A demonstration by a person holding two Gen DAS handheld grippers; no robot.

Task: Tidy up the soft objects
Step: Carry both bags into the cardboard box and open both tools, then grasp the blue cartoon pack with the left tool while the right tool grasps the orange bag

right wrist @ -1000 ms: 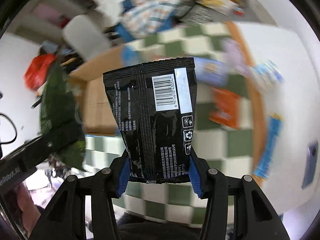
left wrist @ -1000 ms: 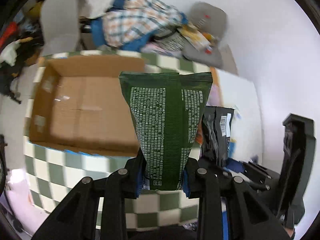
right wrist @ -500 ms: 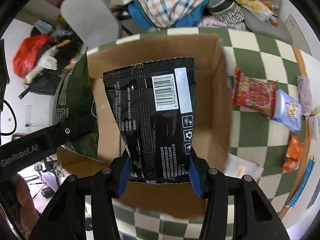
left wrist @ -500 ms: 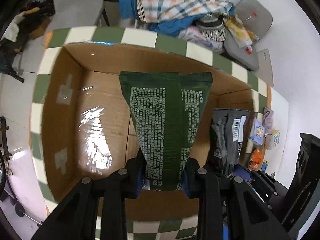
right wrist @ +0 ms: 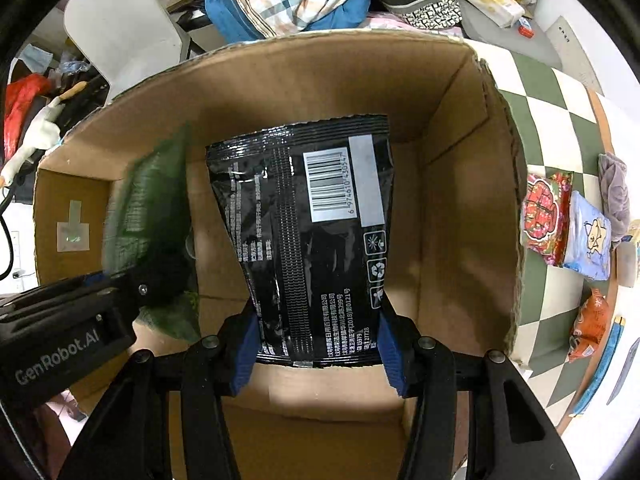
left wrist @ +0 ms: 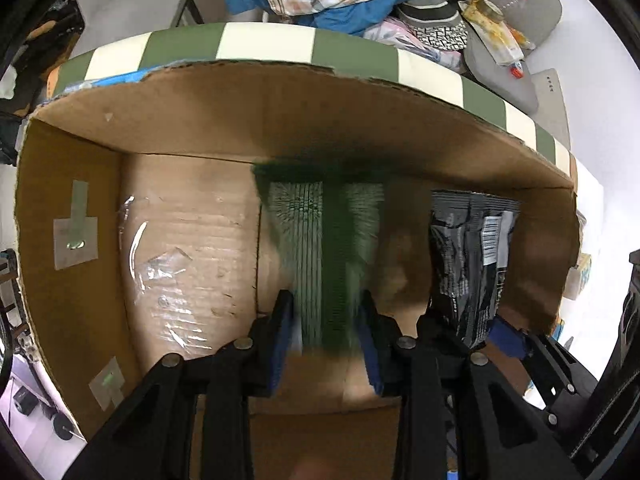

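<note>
left wrist: left gripper (left wrist: 326,340) inside the box (left wrist: 72,208), pointing down at its floor. green bag (left wrist: 324,264) between the pads, smeared by blur and seemingly sliding out; the jaws have just been opening, a gap shows at each pad, so judged released. black bag (left wrist: 470,264) hangs to the right, also inside the box walls. box floor otherwise bare: nothing stowed yet, first two bags in delivery. against a second ago: the box then lay ahead on the checked table, the green bag sharp and clamped; now the box walls fill the view.

right wrist: right gripper (right wrist: 318,344) grasping the black bag (right wrist: 308,240) at its lower edge, pads against both sides; jaws have just been easing apart slightly, bag not yet let go. green bag (right wrist: 148,216) at left, blurred. left to do: red bag (right wrist: 546,216), blue bag (right wrist: 588,248), orange bag (right wrist: 590,326) and a grey cloth (right wrist: 614,196) on the table (right wrist: 556,92). earlier view was blurred, above the table; now inside the box.
</note>
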